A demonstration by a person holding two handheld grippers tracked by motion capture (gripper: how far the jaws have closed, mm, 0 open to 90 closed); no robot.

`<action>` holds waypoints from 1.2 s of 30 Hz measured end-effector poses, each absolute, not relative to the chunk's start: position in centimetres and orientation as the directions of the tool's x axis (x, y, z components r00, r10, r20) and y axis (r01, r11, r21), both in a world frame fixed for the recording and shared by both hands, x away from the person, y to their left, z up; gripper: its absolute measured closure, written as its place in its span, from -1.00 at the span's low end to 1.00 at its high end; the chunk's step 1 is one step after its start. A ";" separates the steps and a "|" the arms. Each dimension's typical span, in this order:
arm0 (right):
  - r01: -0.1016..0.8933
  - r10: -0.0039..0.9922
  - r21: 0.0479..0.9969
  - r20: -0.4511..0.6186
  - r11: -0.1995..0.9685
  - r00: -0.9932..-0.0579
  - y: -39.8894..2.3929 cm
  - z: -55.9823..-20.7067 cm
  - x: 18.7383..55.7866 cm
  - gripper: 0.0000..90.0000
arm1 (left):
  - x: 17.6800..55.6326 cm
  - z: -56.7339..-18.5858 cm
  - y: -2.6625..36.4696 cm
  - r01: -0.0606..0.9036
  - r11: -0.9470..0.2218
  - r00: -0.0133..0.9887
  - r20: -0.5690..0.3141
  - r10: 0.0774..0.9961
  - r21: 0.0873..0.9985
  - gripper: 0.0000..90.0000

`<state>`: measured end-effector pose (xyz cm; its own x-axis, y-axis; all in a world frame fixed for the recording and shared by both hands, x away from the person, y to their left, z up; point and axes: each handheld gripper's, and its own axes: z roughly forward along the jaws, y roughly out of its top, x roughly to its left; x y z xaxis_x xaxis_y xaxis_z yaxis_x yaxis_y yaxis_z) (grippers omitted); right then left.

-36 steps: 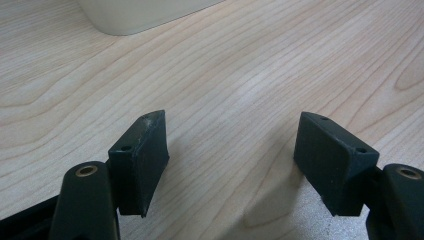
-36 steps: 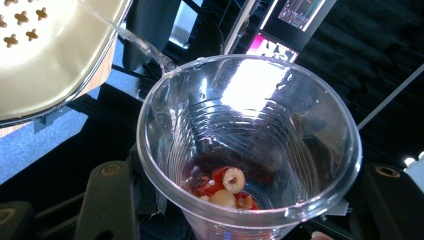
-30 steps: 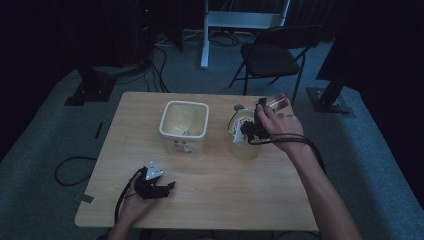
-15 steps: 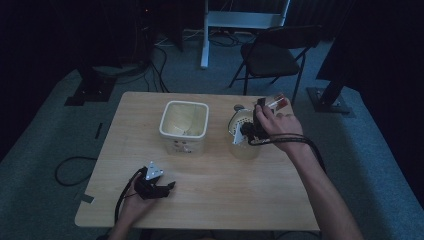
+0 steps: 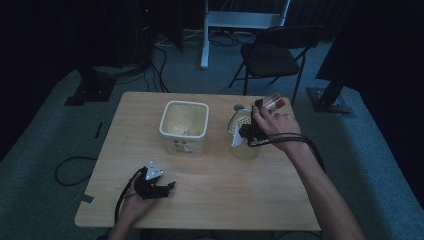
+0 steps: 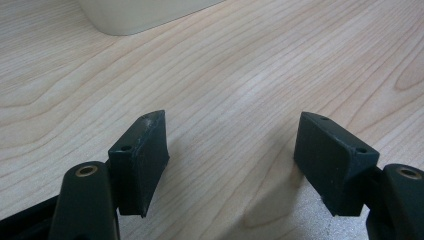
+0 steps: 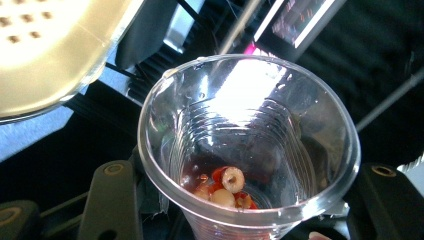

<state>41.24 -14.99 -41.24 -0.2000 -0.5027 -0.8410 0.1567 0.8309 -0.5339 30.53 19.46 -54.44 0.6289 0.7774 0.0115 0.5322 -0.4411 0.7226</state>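
Room's dark w/ grey carpet floor (image 5: 45, 165) all round; behind the desk stands a black folding chair (image 5: 272, 57) and a white post on a foot (image 5: 205, 40), cables trailing on the floor nr the back left. Desk (image 5: 210, 200) is pale wood, grain plain in my left gripper view (image 6: 260, 75), bare over most of the near half. On it, mid-back, a cream square bin (image 5: 183, 125), open top; just right of it a white perforated round container (image 5: 240, 131). My right gripper (image 5: 260, 112) is held up over that container's far right edge, fingers closed on a clear plastic cup (image 7: 247, 145), tipped toward the camera; a few red and pale round bits (image 7: 225, 187) sit at its bottom. My left gripper (image 5: 152, 185) rests on the near left of the desk, well apart from the bin; fingers (image 6: 142, 160) spread apart, nothing betw them but wood.
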 end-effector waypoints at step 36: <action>0.151 -0.451 -0.481 -0.871 0.864 -0.193 -15.3 -41.2 40.9 -0.06 | 30.5 -54.4 19.4 0.533 -0.439 0.627 0.011 0.779 0.723 -0.32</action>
